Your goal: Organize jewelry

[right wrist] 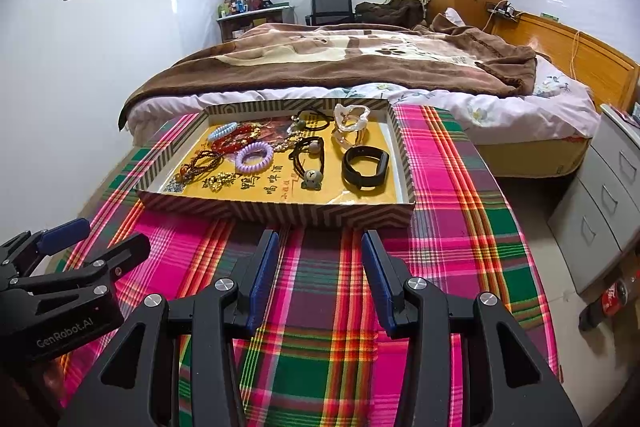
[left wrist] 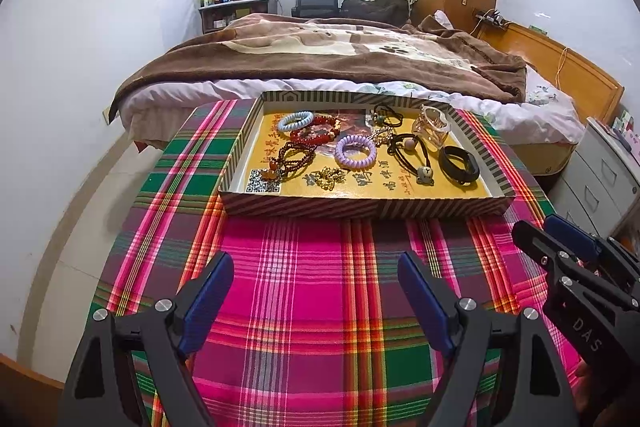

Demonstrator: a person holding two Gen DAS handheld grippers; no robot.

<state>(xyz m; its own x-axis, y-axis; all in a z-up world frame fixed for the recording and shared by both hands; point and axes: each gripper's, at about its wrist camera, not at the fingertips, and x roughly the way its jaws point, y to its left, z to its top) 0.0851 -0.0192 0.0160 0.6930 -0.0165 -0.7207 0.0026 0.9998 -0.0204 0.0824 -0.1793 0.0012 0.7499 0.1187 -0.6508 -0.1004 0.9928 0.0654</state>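
Both claws sit low over the plaid cloth [left wrist: 304,291] on the table, short of the striped tray [left wrist: 360,207], and neither touches it. My left claw [left wrist: 316,291] is spread wide with nothing between its blue pads; the tray's near wall lies ahead of it, well apart. My right claw [right wrist: 320,267] is open, less widely, and also holds nothing; its tips are close to the tray's near wall [right wrist: 280,213] but I see a strip of cloth between them. All the jewelry lies inside the tray: a purple coil band [left wrist: 355,151] near the middle, red bead bracelet [left wrist: 316,135] and pale blue coil band [left wrist: 295,120] behind it to the left, brown bead string [left wrist: 298,155] at left, gold chain [left wrist: 330,179] near the front wall, black wristband [right wrist: 365,167] at right, directly ahead of the right claw, with a clear bangle [right wrist: 350,125] behind it.
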